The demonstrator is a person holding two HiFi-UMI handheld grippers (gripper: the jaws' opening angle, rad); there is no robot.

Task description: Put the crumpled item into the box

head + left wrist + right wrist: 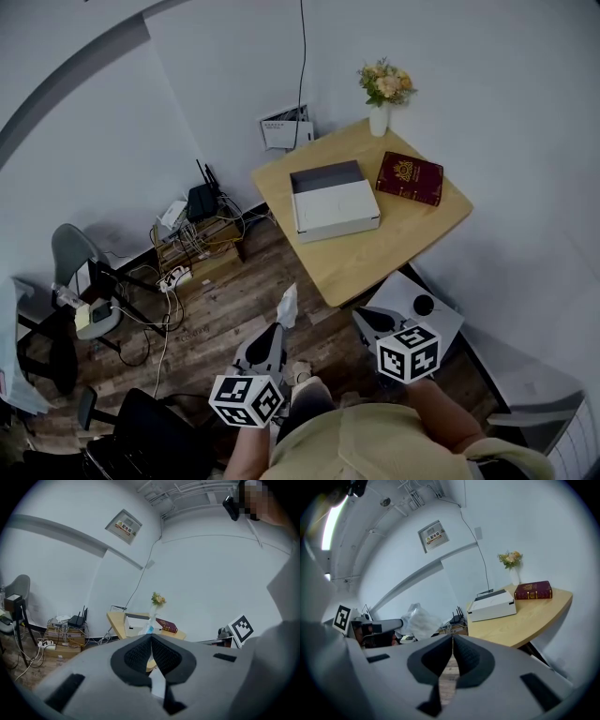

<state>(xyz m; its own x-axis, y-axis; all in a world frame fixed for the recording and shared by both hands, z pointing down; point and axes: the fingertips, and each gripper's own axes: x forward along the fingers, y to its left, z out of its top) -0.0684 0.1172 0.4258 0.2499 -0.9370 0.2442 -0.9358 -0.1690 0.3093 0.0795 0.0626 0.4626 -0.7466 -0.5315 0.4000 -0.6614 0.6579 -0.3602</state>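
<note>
In the head view my left gripper [279,330] is shut on the crumpled item [288,305], a white wad that sticks up past its tips above the wood floor. The right gripper view shows that wad [419,620] as a pale crinkled bag. In the left gripper view it pokes out between the closed jaws [150,626]. The box [333,202], white and open-topped, lies on the round wooden table [403,248], well ahead of both grippers. My right gripper [368,319] is shut with nothing in it, near the table's front edge [452,637].
A dark red book [410,178] and a white vase of flowers [382,94] share the table behind the box. Left of the table, a low shelf with a router and cables [192,234] stands by the wall. A grey chair [80,272] is at far left.
</note>
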